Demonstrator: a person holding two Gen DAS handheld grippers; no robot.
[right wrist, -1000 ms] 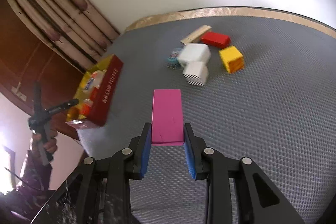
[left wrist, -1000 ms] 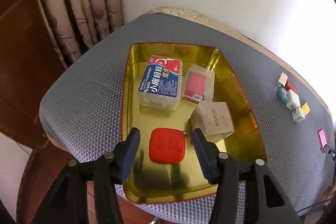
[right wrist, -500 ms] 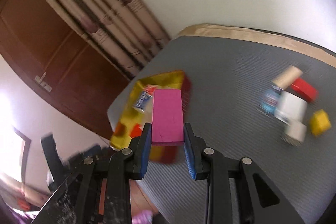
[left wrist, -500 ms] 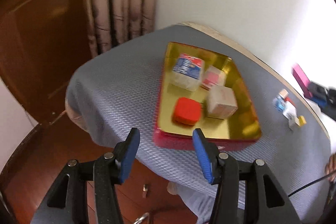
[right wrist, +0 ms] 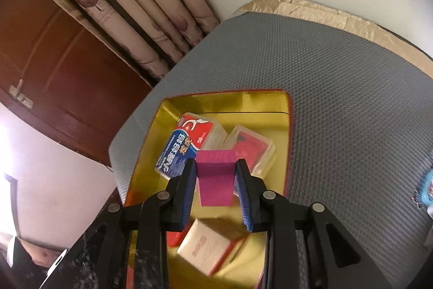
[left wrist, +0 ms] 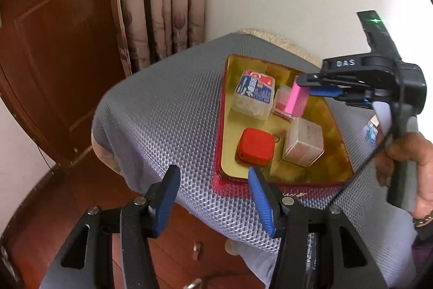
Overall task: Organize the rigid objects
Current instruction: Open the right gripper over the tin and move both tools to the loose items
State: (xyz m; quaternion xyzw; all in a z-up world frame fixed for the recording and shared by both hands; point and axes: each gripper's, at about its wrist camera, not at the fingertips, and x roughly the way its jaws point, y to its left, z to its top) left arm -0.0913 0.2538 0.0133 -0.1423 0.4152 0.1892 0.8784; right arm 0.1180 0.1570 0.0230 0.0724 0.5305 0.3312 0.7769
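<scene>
Nearest, left gripper (left wrist: 213, 197) empty with jaws half-wide, off the near edge of the red-walled, gold-lined metal tray (left wrist: 281, 187). Farther in, right gripper (right wrist: 215, 190) clamped on the pink rectangular block (right wrist: 215, 180), above the tray's far half. Placing step in hand; next, probably lowering onto bare gold floor beside the blue-labelled clear plastic box (right wrist: 186, 145), then opening

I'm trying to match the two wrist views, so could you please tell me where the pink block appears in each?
Left wrist view: the pink block is right of centre, above the gold tin, clamped by the right gripper reaching in from the right.
Right wrist view: the pink block is at centre, between the gripper's pads, over the tin.
Shared landmark: the blue-labelled floss box in the tin.
</scene>
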